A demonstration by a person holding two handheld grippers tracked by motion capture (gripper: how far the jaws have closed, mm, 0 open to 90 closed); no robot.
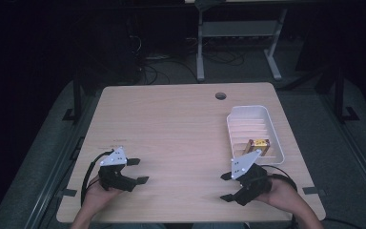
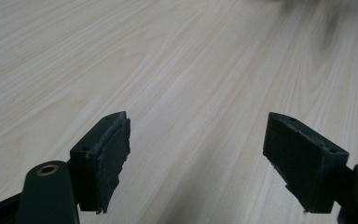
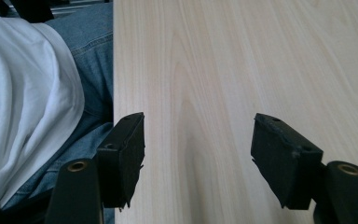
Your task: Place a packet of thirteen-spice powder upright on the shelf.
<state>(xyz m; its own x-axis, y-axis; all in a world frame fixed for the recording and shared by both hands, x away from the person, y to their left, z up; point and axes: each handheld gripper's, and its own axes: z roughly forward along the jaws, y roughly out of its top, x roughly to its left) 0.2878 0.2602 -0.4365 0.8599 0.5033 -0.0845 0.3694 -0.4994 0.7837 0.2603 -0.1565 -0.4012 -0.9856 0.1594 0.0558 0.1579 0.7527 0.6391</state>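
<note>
A: Near edge first. What do the hands have?

B: Left gripper [image 1: 139, 171] low over the table [image 1: 171, 124] at the near left, jaws spread, bare wood between them. The left gripper view agrees: both pads [image 2: 109, 158] apart, wood grain in the gap. Right gripper [image 1: 226, 187] at the near right, jaws also wide and holding nothing. In the right gripper view it looks along the table's near edge, with a white shirt [image 3: 23, 107] and blue jeans [image 3: 91, 70] to one side.

A: Both claws free, then. Anything close to them?

B: Just beyond the right gripper, a white tray [image 1: 277, 138] with ridged slots, at the table's right side. Lying in its near end is a small yellow and dark packet [image 1: 259, 144]; its label is too small to read. The gripper's grey plate overlaps the tray's near rim in the high view; contact I cannot judge.

A: Farther out?

B: A round cable hole [image 1: 220, 96] near the far edge. Past the table, dark floor with cables and a white desk frame [image 1: 238, 33].
</note>
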